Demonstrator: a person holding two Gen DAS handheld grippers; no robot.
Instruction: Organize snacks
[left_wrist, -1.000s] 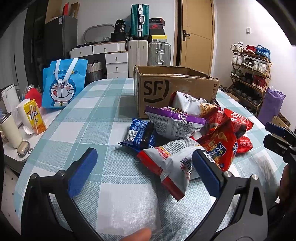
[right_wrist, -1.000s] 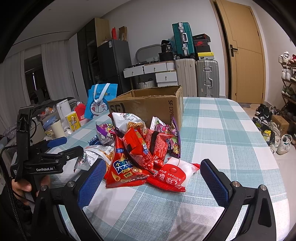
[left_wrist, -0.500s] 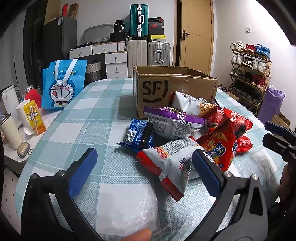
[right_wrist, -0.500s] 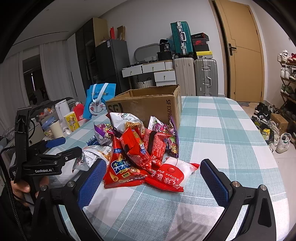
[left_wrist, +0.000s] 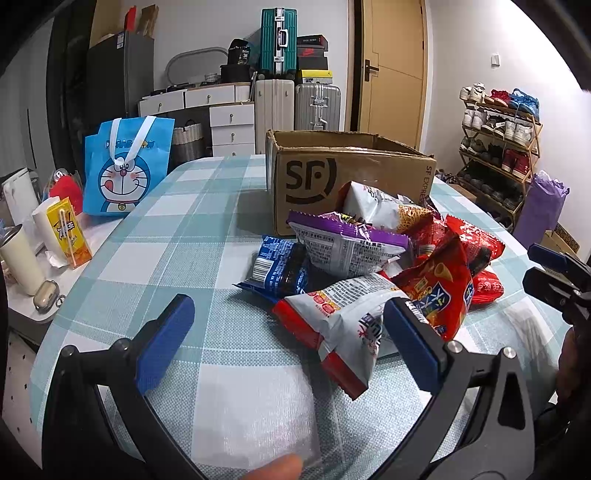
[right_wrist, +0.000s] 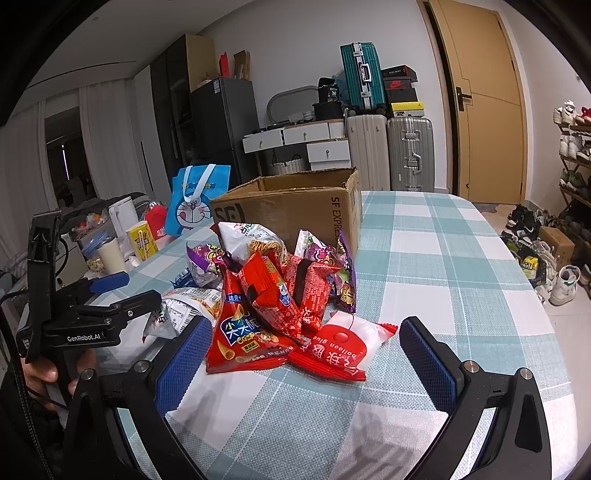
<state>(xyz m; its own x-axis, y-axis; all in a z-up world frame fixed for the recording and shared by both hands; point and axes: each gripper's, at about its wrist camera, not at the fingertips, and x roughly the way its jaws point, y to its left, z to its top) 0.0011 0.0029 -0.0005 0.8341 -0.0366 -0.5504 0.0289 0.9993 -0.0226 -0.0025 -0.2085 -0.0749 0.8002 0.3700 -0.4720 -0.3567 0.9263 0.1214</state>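
Cardboard box (left_wrist: 347, 184) is standing open behind the snack bags (right_wrist: 280, 295) still heaped untouched on the checked table (right_wrist: 443, 266), as left gripper (left_wrist: 288, 332) and right gripper (right_wrist: 306, 354) keep hovering wide open, holding nothing, sorting unstarted.

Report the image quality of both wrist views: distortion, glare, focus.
Left wrist: strong fisheye bending, dark corners, pale glare on the tablecloth near the lens, snacks sharp. Right wrist: same bending, door curved, box sharp, even light.

teal-checked tablecloth (left_wrist: 177, 236), purple packet (left_wrist: 347, 247) (blue fingers (left_wrist: 166, 347))
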